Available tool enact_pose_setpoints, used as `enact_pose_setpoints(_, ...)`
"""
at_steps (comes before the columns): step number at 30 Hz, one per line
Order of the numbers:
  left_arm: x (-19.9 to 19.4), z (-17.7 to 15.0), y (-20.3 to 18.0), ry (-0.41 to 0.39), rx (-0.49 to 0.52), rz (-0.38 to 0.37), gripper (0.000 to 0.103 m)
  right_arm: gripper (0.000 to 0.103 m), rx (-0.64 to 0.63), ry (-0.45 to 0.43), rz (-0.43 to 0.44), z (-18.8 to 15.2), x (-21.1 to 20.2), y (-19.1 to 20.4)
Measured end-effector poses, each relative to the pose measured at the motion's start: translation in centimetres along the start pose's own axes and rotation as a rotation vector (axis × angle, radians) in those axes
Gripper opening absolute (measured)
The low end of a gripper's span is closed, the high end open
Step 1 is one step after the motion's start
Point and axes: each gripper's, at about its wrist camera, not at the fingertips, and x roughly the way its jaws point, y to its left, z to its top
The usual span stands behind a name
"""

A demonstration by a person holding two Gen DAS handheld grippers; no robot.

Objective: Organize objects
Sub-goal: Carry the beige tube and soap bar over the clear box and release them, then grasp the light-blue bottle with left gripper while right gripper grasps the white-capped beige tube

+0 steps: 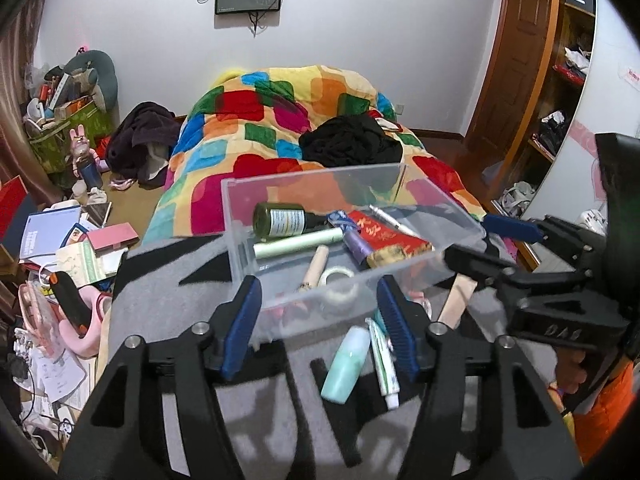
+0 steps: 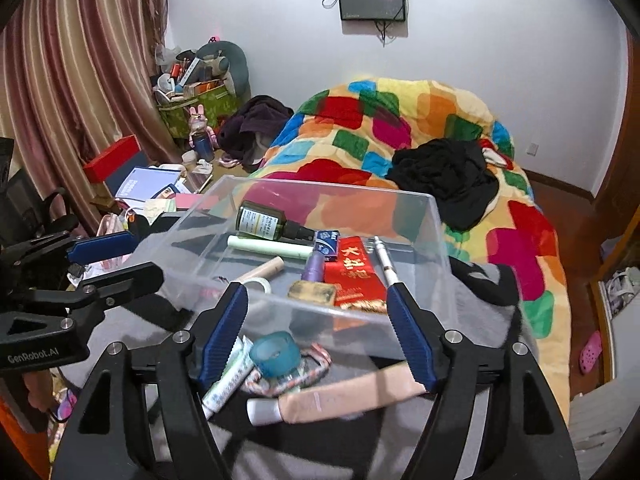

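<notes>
Left hand-held gripper (image 1: 320, 332): jaws parted, nothing held between the pads. Right hand-held gripper (image 2: 316, 332): likewise parted and empty.

Nearest, just under and between the left fingers: a mint bottle (image 1: 347, 364) and a toothpaste tube (image 1: 383, 360), both lying on the grey blanket (image 1: 160, 280). Both are judged light; the bottle looks smooth and apt to roll, so it is best taken across its middle; the tube is soft and should be pinched near its cap end.

Under the right fingers: a beige tube (image 2: 340, 398) with a white cap, and a striped cord (image 2: 308, 376). The beige tube is judged soft-walled and is best gripped at the stiffer cap shoulder.

Just beyond both grippers: a clear box (image 1: 436, 208), rigid and probably slippery, already holding a dark green bottle (image 1: 280, 221), a pale stick (image 1: 298, 243), a red packet (image 1: 384, 236) and a tape roll (image 1: 338, 276).

Farther: a patchwork quilt (image 1: 256, 120) on the bed.

The right view alone shows the cord and the full beige tube; the left view alone shows the mint bottle side-on.
</notes>
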Motion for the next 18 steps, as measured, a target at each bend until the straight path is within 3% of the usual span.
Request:
enact_pose_setpoints(8, 1.3, -4.1, 0.4, 0.095, 0.008, 0.01, 0.062, 0.076, -0.018, 0.027, 0.004, -3.8, -1.2, 0.2)
enact_pose_setpoints(13, 3.7, -6.3, 0.4, 0.184, 0.015, 0.002, 0.062, 0.076, 0.007, 0.094, 0.034, -6.6, -0.3, 0.2)
enact_pose_setpoints(18, 5.4, -6.9, -0.5, 0.223, 0.035, -0.014, 0.062, 0.075, 0.028, 0.158, 0.064, -8.4, 1.2, 0.5)
